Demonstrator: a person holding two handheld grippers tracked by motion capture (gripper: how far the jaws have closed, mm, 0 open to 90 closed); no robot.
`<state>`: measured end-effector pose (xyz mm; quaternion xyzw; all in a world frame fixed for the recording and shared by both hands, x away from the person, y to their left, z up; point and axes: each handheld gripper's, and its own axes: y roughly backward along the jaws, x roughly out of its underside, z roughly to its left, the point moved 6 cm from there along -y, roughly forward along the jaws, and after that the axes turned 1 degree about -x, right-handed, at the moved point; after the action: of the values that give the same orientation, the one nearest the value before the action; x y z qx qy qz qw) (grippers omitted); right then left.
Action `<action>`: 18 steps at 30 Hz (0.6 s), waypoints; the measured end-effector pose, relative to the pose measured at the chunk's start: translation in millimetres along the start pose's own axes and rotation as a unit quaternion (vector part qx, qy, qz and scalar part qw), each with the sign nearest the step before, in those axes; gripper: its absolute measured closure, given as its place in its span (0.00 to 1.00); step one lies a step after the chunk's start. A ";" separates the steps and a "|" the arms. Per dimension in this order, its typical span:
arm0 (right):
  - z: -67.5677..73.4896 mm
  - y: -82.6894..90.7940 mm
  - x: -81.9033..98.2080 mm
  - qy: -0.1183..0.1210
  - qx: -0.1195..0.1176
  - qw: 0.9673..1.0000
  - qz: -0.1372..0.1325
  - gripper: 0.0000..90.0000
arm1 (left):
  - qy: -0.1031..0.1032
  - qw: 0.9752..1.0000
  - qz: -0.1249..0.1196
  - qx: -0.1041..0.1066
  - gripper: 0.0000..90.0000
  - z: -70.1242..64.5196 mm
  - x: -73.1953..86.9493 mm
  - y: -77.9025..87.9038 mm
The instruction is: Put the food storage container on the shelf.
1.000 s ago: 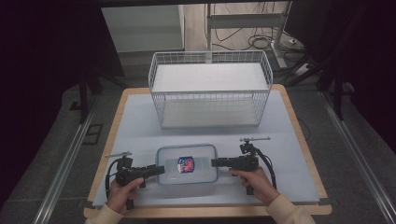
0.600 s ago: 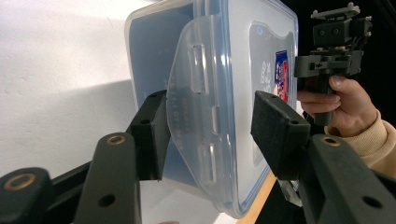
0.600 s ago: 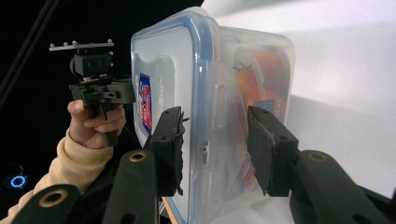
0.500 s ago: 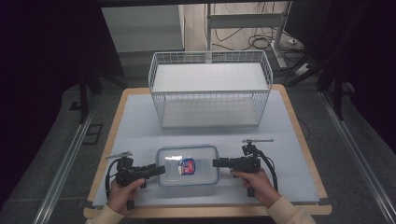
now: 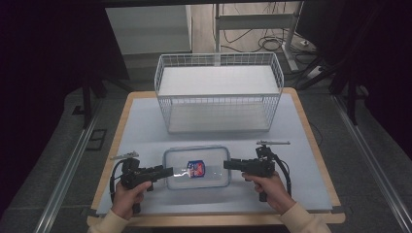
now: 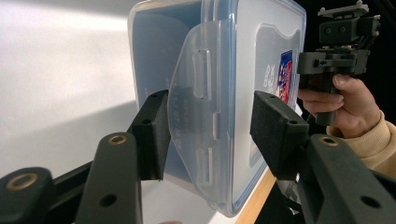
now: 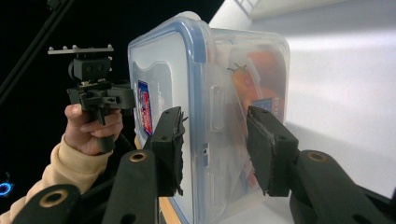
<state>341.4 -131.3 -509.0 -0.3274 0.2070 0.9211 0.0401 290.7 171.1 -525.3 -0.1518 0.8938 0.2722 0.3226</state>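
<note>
Jaws unchanged, astride container point(image 5: 197, 168); container shifted nearer.

- The surface point(image 5: 145, 126) has a pale top with a wooden rim showing along its edges.
- A white wire basket point(image 5: 218, 92) stands on its far half.
- A clear plastic container point(image 5: 197, 168) with a blue-edged lid lies flat near the front edge, well apart from the basket.
</note>
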 end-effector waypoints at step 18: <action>26.6 28.8 -58.2 0.060 0.014 0.997 -0.040 0.64 | -0.044 0.999 -0.021 0.013 0.54 -28.3 -63.8 -1.8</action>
<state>365.3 -143.1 -444.1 -0.3894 0.2087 0.8944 0.0691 325.1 159.2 -465.8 -0.1544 0.8789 0.2599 0.3690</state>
